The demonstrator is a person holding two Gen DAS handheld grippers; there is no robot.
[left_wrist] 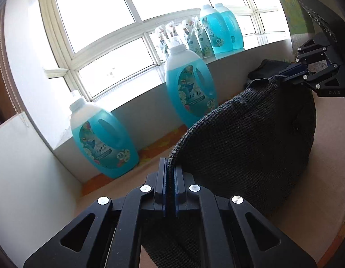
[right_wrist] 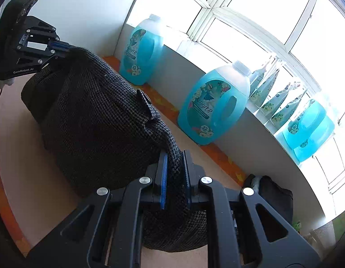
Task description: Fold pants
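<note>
Left gripper: you hold it clamped on one edge of the pants.
Right gripper: pinching a thicker bunch.
Pants: lifted over the table.
Handling: soft, floppy, likely medium-weight knit; grip the hems.

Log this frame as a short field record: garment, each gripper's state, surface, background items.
garment: dark grey checked woven pants, lifted and draped between both grippers
left gripper: jaws shut on one edge of the pants
right gripper: jaws shut on a bunched edge of the pants
surface: beige tabletop under the hanging cloth
background: blue liquid detergent jugs by the window sill
</note>
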